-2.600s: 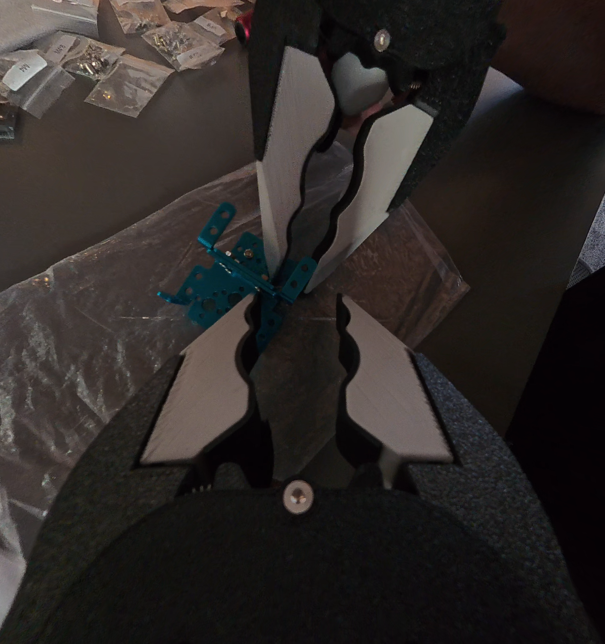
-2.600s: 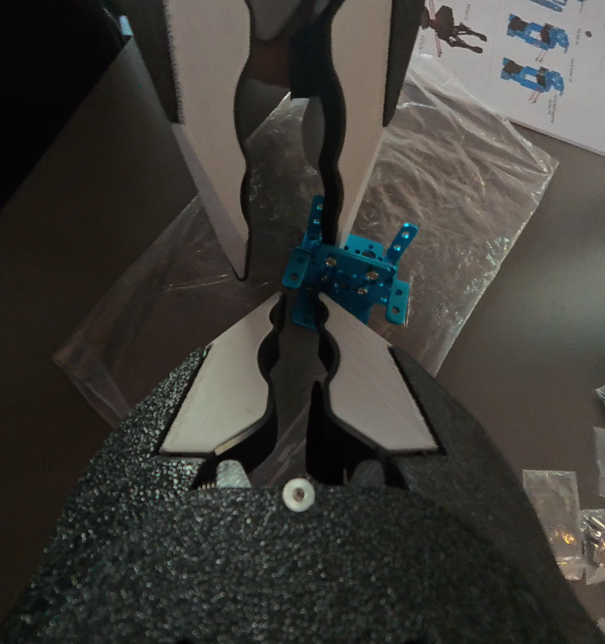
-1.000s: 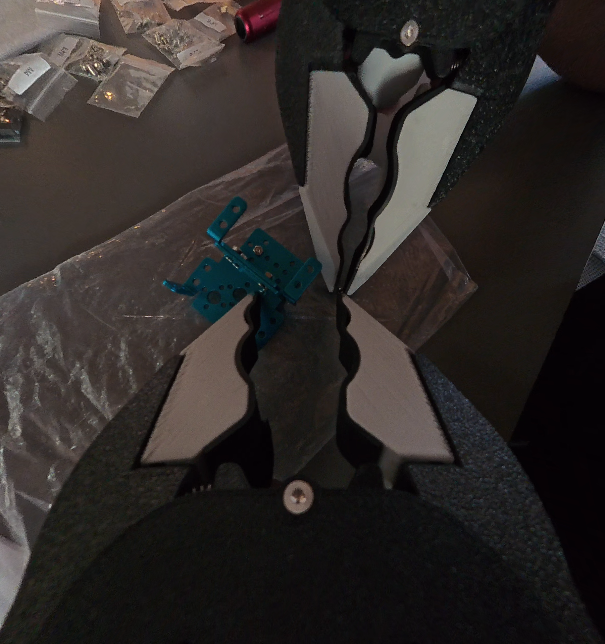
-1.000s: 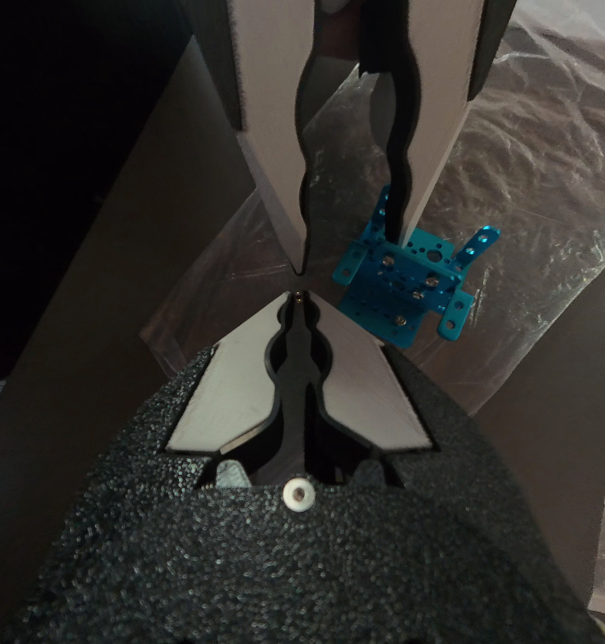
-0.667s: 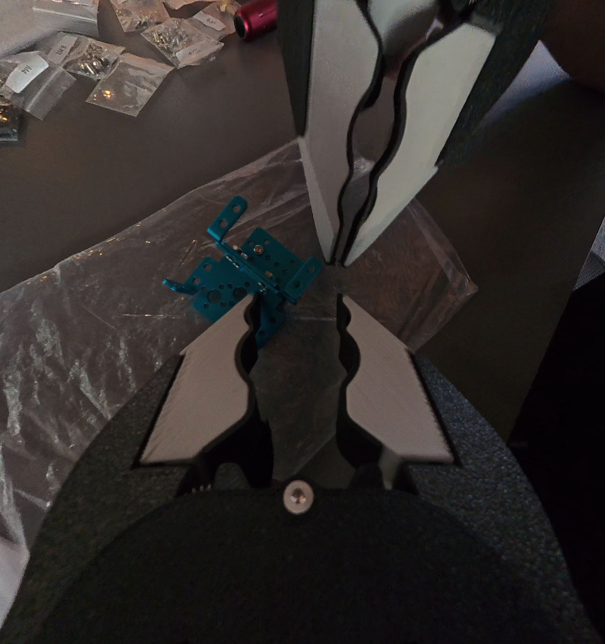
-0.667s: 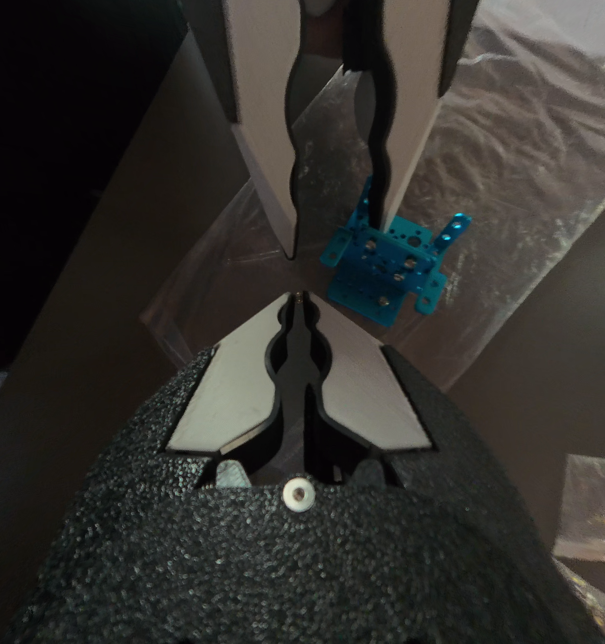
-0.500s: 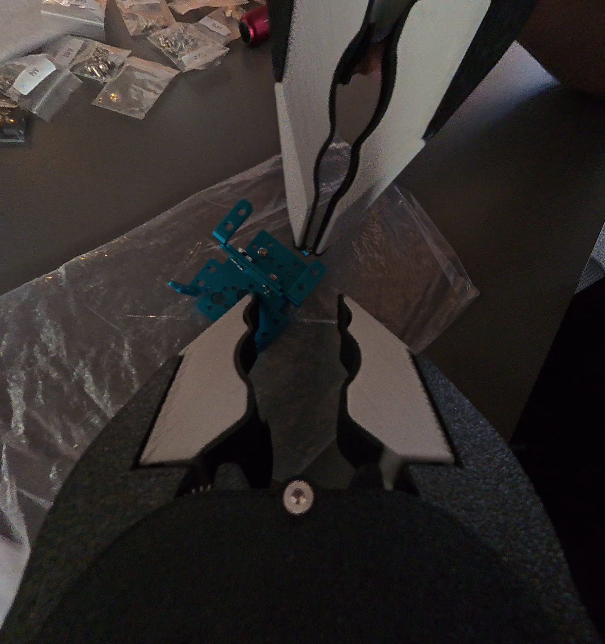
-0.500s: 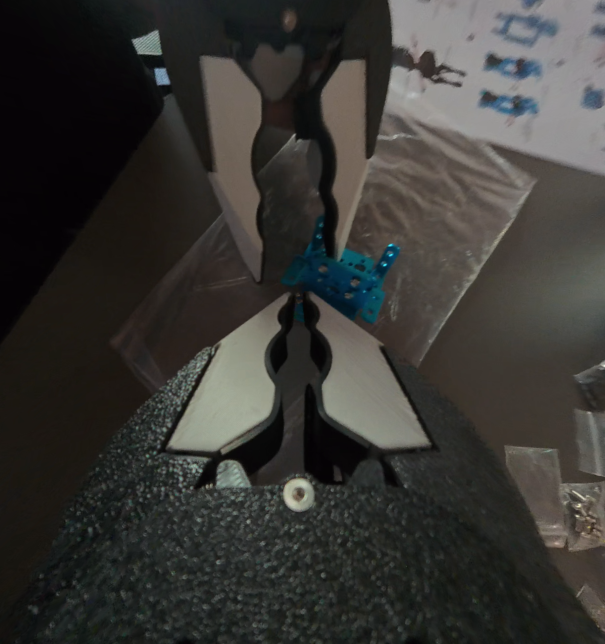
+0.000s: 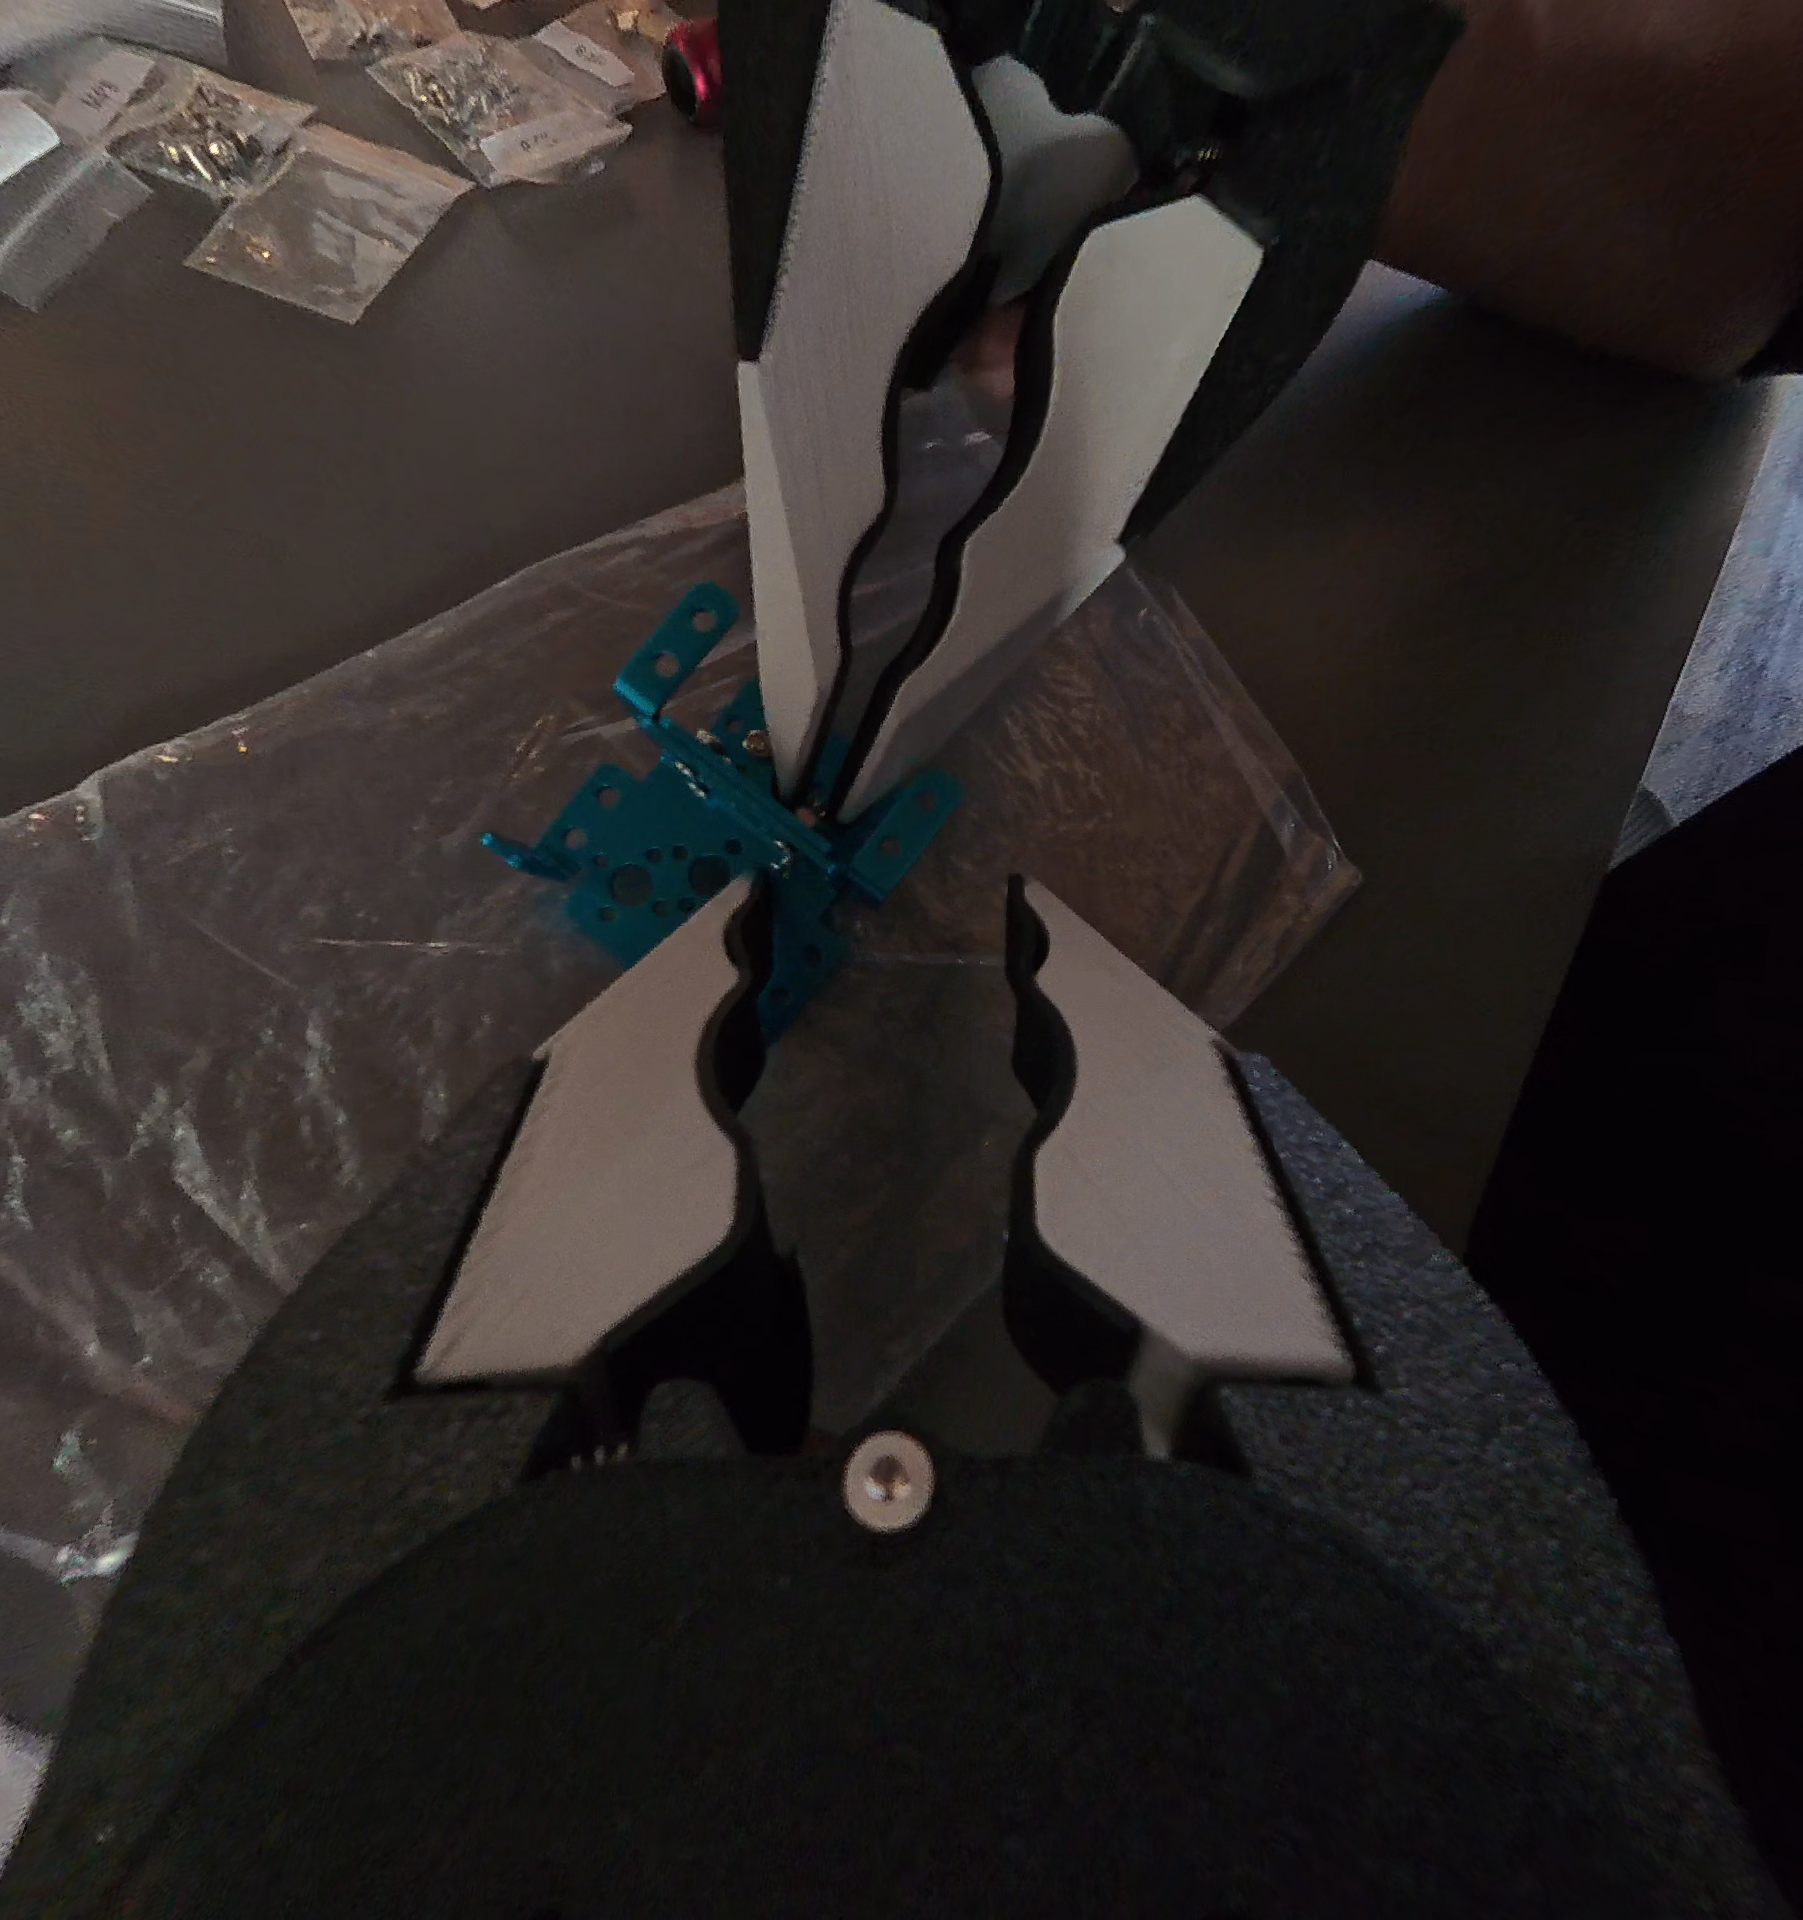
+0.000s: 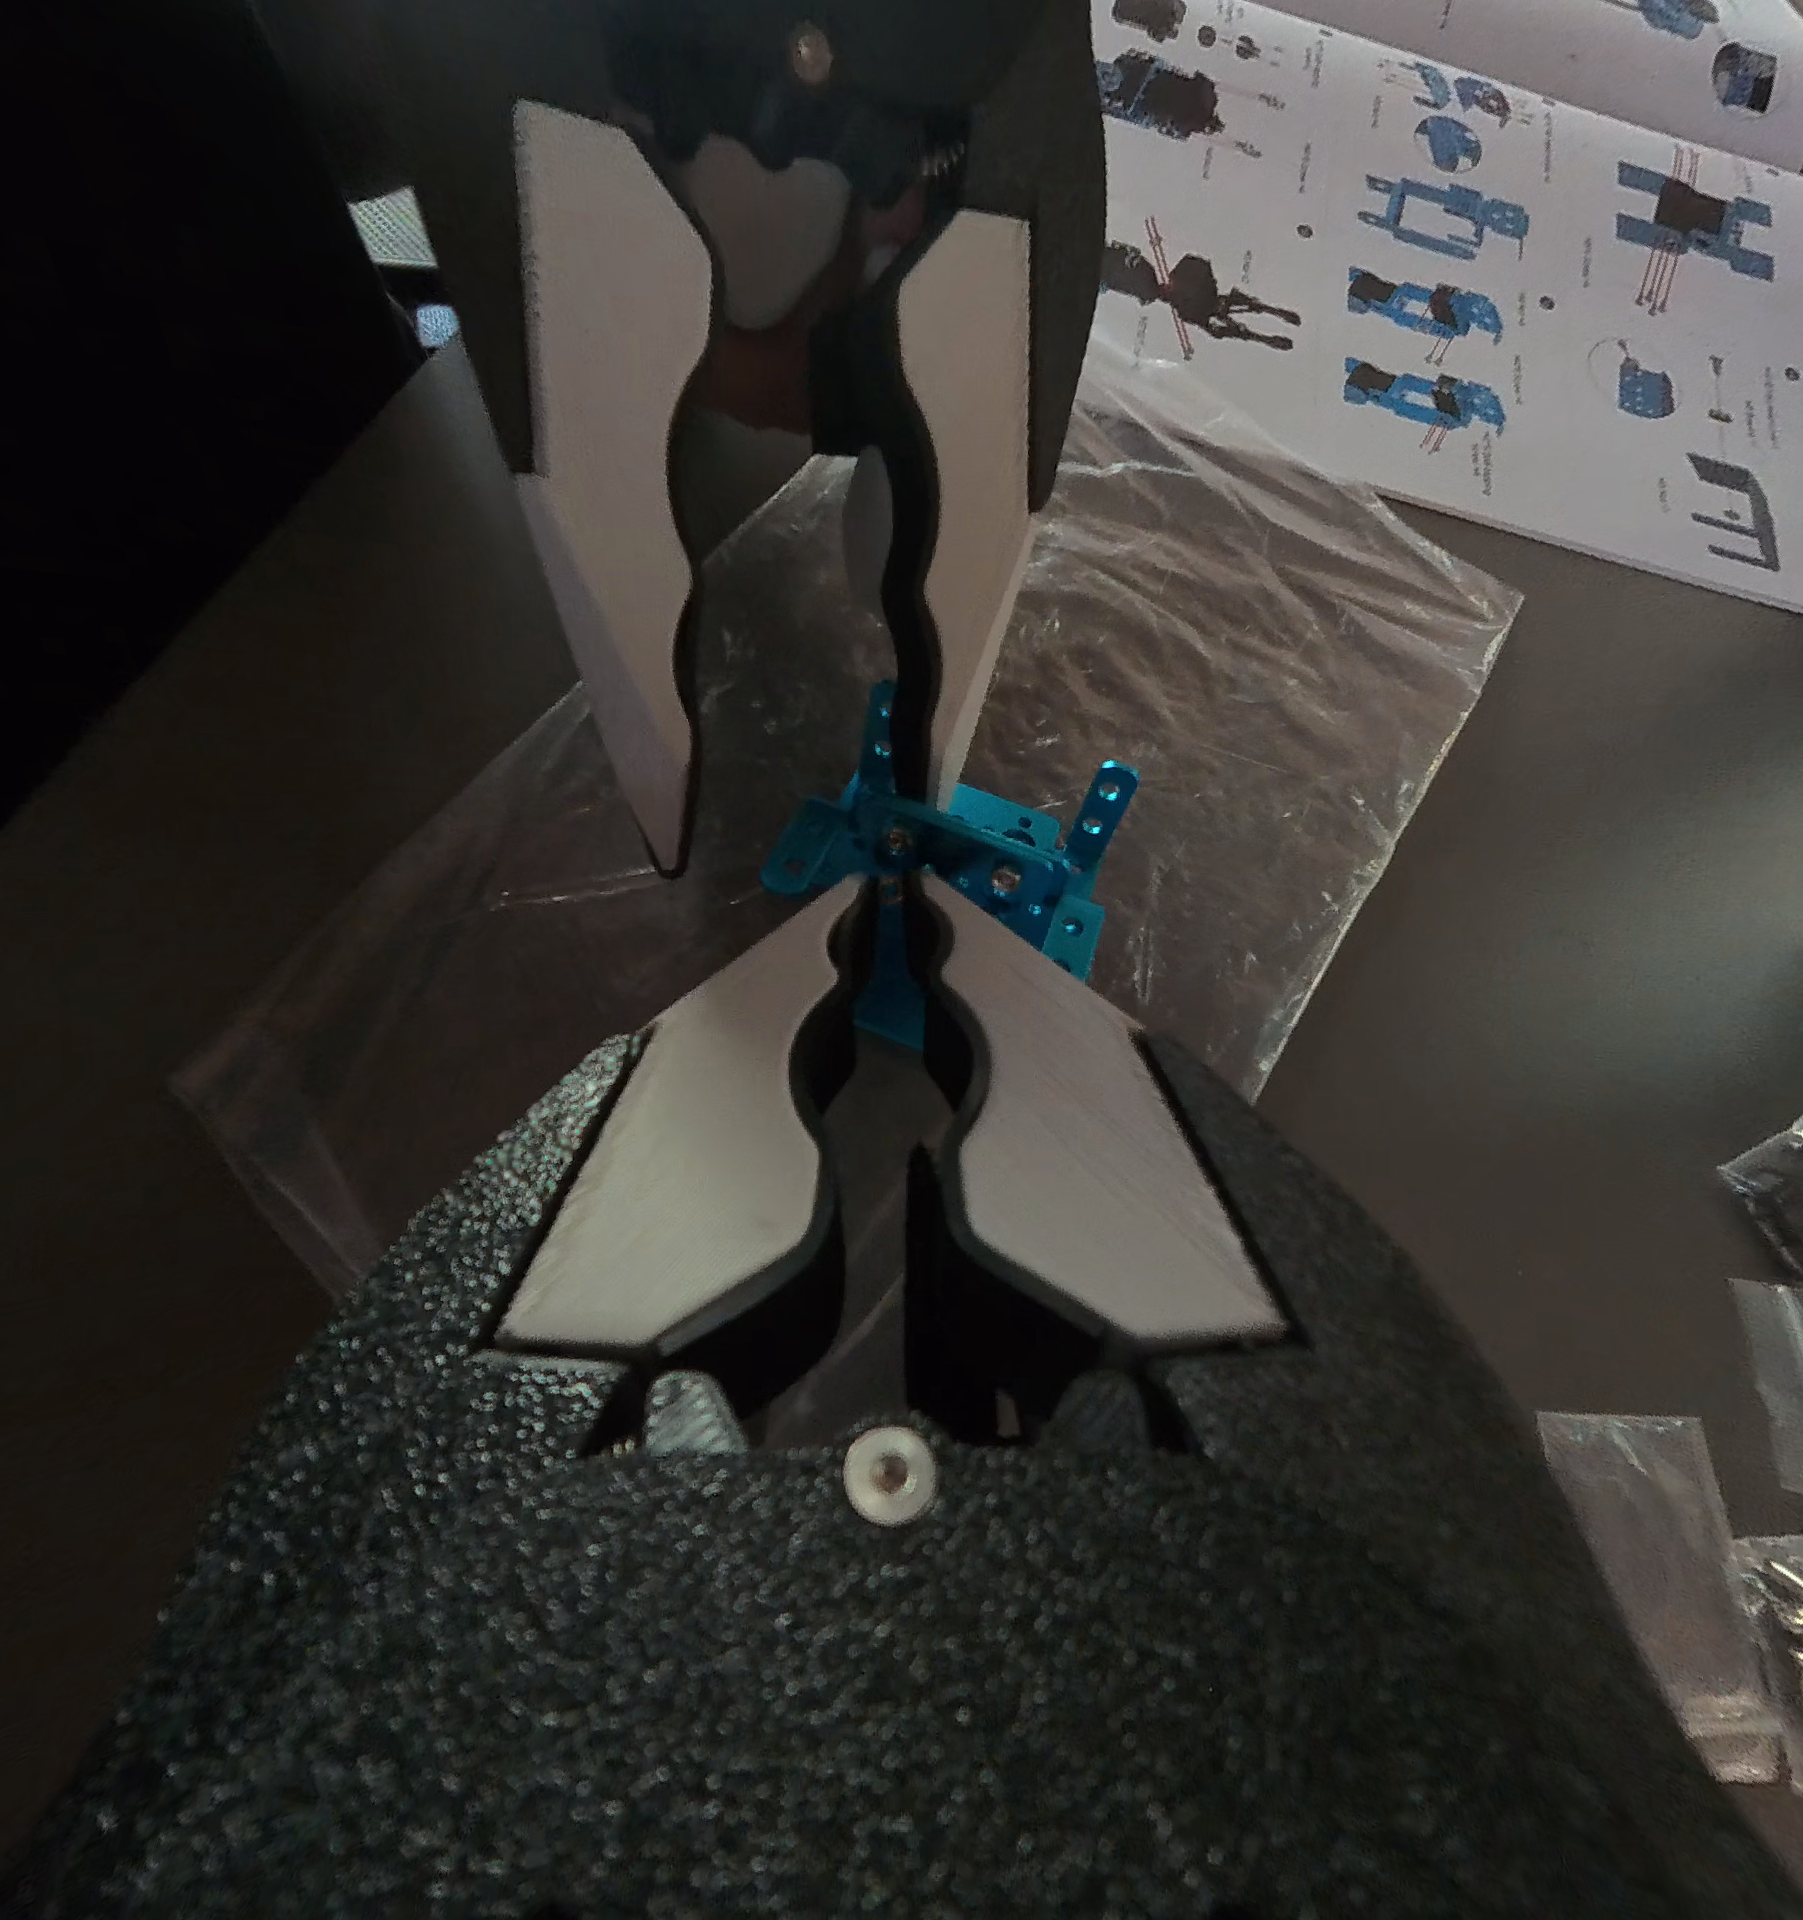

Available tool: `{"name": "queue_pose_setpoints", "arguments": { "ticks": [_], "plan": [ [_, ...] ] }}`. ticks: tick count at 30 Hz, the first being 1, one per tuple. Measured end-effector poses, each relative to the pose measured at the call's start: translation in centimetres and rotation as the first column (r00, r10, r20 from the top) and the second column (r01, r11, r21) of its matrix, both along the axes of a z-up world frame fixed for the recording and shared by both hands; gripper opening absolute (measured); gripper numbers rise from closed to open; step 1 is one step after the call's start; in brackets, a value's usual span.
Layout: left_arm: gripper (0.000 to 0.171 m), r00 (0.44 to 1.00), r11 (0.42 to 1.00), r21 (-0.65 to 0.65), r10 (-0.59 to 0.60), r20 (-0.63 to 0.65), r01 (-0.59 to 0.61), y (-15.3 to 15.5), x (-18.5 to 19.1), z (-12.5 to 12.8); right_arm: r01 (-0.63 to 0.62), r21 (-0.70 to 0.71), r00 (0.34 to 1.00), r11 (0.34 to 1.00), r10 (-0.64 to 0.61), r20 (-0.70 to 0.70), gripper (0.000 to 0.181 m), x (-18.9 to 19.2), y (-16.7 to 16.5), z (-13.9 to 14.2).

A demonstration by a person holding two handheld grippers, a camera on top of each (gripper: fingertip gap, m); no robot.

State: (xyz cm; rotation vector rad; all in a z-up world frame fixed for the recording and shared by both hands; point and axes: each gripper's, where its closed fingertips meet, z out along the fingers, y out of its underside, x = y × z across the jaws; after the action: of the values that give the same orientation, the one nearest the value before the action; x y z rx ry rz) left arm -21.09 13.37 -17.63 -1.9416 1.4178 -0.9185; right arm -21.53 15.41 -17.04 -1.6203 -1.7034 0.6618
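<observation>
A blue perforated metal bracket assembly [image 9: 658,873] lies on a clear plastic bag [image 9: 201,987] on the dark table. My left gripper [image 9: 881,894] is open and low over the bag; its left finger [image 9: 668,1039] touches the bracket's near strip. My right gripper [image 10: 892,888] is shut on what looks like a small screw, its tips at the middle of the bracket [image 10: 990,831]. In the left wrist view the right gripper [image 9: 824,805] comes down from above onto the bracket. In the right wrist view the left gripper [image 10: 803,821] stands open behind the bracket.
Several small bags of screws [image 9: 325,223] and a red cylinder [image 9: 694,78] lie at the far left. More bags [image 10: 1790,1621] lie at the right wrist view's right edge, and a printed instruction sheet [image 10: 1499,260] lies beyond the bag. A person's arm [image 9: 1603,208] is at upper right. Left and right tips are no more than a few centimetres apart.
My right gripper closed on the small piece beside the bracket, then moved back over it and lowered its tips onto the bracket's middle. My left gripper stayed open and almost still.
</observation>
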Motion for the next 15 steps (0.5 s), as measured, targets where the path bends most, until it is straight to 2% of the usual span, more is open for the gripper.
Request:
{"name": "queue_pose_setpoints", "arguments": {
  "ticks": [6,15],
  "plan": [
    [0.047,0.999,0.997,-0.077,-0.001,0.038,0.004,-0.33,0.17,0.36,0.003,0.004,1.0,1.0,-0.003,-0.012,0.004,-0.12,0.09,0.0],
    [0.047,1.0,0.999,-0.051,-0.001,0.023,0.002,-0.16,0.33,0.28,0.015,-0.023,1.0,1.0,-0.015,-0.024,0.004,-0.1,0.21,-0.08]
  ]
}}
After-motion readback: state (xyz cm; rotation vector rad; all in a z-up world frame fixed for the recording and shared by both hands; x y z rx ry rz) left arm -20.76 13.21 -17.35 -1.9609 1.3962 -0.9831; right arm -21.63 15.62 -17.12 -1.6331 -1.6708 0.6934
